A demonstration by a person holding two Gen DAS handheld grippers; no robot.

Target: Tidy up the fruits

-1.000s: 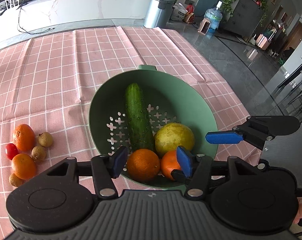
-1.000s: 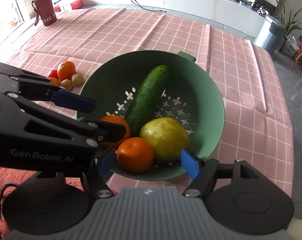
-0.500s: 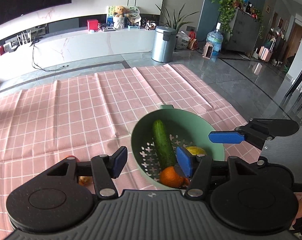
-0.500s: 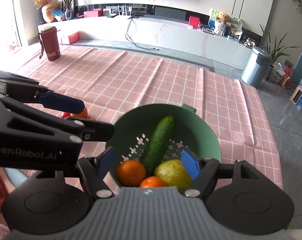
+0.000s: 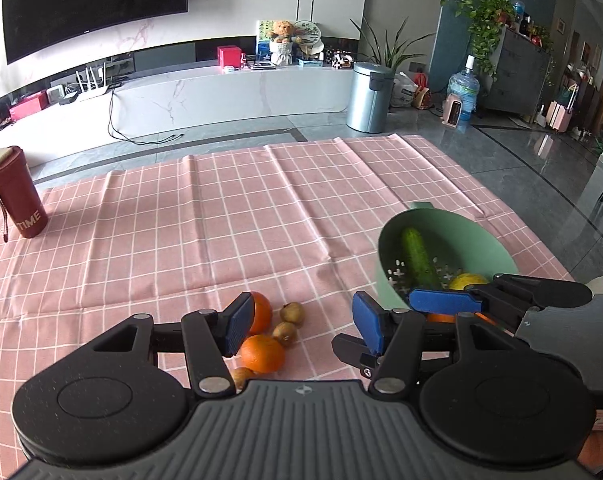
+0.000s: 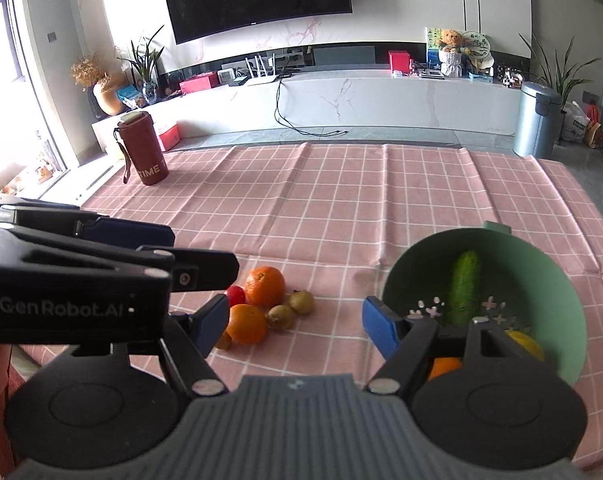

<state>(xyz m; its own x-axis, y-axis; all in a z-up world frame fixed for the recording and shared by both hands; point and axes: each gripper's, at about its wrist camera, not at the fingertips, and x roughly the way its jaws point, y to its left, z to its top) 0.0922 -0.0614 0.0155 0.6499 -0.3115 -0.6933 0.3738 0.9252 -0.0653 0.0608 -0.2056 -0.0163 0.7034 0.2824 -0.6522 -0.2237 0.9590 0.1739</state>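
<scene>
A green colander (image 5: 489,248) (image 6: 549,264) sits on the pink checked cloth at the right. It holds a cucumber (image 5: 417,258) (image 6: 463,292), a yellow fruit (image 5: 467,280) (image 6: 525,344) and oranges (image 6: 443,366). Left of it on the cloth lie two oranges (image 5: 261,354) (image 6: 265,286), small brown fruits (image 5: 291,312) (image 6: 301,302) and a red tomato (image 6: 236,295). My left gripper (image 5: 301,330) is open and empty above the loose fruits. My right gripper (image 6: 293,326) is open and empty, between the pile and the colander.
A dark red bottle (image 5: 15,192) (image 6: 143,148) stands at the far left of the cloth. The table's right edge drops to a grey floor (image 5: 533,168). A metal bin (image 5: 369,96) stands beyond the table.
Both grippers have pulled back and up from over the colander and turned left. The loose fruit pile is now ahead, the colander at the right. Both stay open.
</scene>
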